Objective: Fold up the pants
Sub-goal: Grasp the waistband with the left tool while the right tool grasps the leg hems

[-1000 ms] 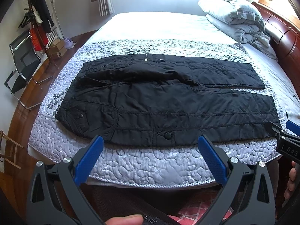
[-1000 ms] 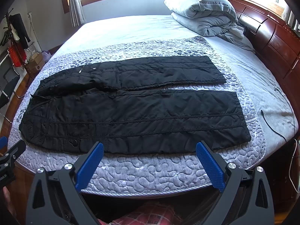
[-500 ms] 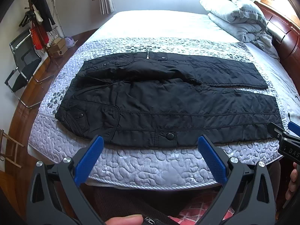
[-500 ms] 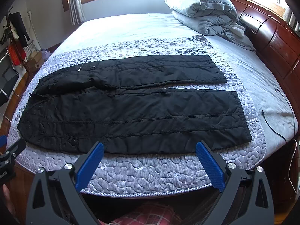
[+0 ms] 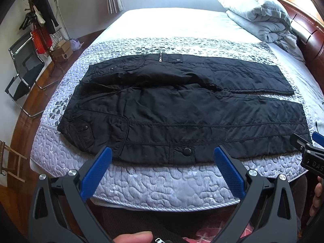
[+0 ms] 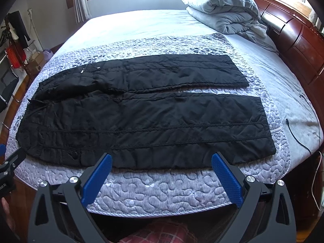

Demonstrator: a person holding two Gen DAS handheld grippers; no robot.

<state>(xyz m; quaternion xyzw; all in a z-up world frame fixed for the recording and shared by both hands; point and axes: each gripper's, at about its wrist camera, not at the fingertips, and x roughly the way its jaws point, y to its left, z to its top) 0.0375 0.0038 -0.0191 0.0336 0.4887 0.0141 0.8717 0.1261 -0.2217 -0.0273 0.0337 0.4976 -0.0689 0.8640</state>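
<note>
The black pants [image 5: 182,109] lie flat and unfolded across the quilted bedspread [image 5: 162,184] on the bed, waist toward the left, the 2 legs stretched to the right with a narrow gap between them. The left gripper [image 5: 163,168] hangs at the near edge of the bed with jaws spread wide and empty. The right gripper [image 6: 161,171] does the same, just short of the near leg's lower seam.
</note>
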